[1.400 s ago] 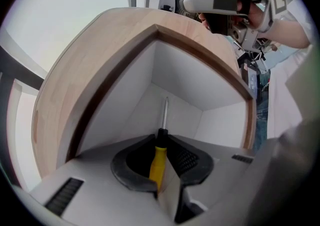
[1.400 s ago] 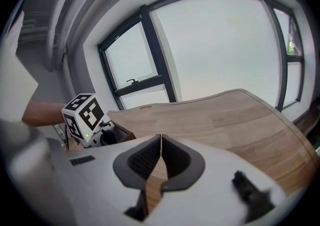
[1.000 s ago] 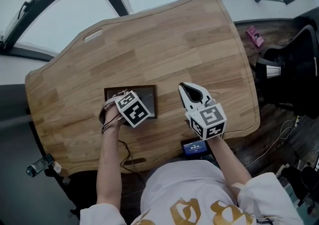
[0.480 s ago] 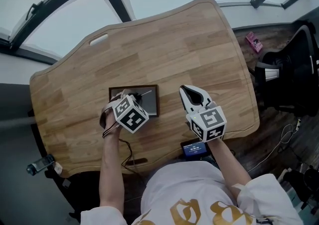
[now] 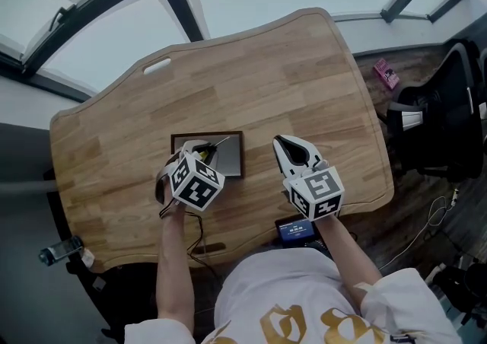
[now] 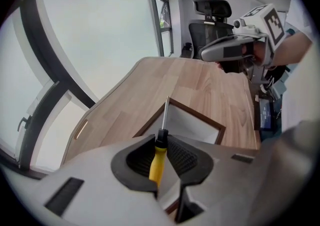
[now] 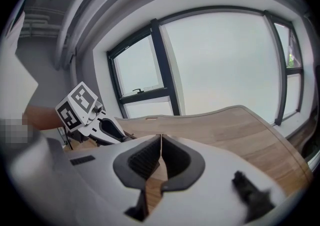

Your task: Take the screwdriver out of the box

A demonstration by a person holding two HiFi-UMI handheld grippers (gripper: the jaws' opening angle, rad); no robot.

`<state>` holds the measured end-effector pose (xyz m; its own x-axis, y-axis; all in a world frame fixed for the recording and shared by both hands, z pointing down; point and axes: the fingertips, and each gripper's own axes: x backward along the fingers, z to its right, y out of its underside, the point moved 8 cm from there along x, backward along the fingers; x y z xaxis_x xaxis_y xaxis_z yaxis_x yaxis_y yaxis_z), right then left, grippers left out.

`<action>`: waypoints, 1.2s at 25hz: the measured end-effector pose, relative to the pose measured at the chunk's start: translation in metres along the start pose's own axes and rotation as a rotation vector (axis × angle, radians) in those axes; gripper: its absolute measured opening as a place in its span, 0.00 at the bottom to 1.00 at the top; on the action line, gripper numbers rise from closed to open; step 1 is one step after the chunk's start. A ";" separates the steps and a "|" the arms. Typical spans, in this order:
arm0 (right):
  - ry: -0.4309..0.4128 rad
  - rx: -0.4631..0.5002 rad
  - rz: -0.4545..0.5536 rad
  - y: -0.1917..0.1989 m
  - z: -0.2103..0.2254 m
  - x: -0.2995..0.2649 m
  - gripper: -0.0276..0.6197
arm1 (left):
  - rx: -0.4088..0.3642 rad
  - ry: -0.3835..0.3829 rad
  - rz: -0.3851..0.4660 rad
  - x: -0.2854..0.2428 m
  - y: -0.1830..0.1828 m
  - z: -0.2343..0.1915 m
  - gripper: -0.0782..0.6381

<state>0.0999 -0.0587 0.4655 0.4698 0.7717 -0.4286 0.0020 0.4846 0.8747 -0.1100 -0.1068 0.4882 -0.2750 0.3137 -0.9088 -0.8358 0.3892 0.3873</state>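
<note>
A shallow dark-framed box (image 5: 230,161) with a grey inside lies on the wooden table (image 5: 251,76). My left gripper (image 5: 202,152) hangs over the box's left half, shut on the screwdriver's yellow handle (image 6: 157,162). The thin metal shaft (image 6: 165,112) sticks out past the jaws, over the box (image 6: 200,126). In the head view the screwdriver (image 5: 214,145) slants up to the right. My right gripper (image 5: 284,143) hovers to the right of the box. Its jaws (image 7: 161,156) are shut with nothing between them.
A small device with a lit screen (image 5: 297,228) sits at the table's near edge by the person's body. A black office chair (image 5: 437,118) stands to the right and a pink object (image 5: 386,73) lies on the floor. Dark window frames run behind the table.
The left gripper has risen and tilted, lifting the screwdriver up from the box so its shaft now shows. The right gripper has lifted slightly.
</note>
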 end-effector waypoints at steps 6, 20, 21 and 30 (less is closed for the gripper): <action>-0.005 -0.011 0.027 -0.008 -0.004 0.005 0.09 | 0.082 -0.040 0.079 0.017 0.002 -0.001 0.22; -0.021 0.018 0.078 -0.019 -0.025 0.023 0.09 | 0.197 -0.129 0.231 0.054 0.008 0.005 0.22; -0.021 0.021 0.083 -0.020 -0.026 0.024 0.09 | 0.203 -0.138 0.242 0.058 0.009 0.006 0.22; -0.047 0.026 0.120 -0.029 -0.040 0.039 0.09 | 0.291 -0.186 0.366 0.088 0.016 0.021 0.22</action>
<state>0.0829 -0.0264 0.4144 0.5089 0.8031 -0.3098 -0.0344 0.3786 0.9249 -0.1377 -0.0553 0.4177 -0.4135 0.6137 -0.6726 -0.5260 0.4420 0.7266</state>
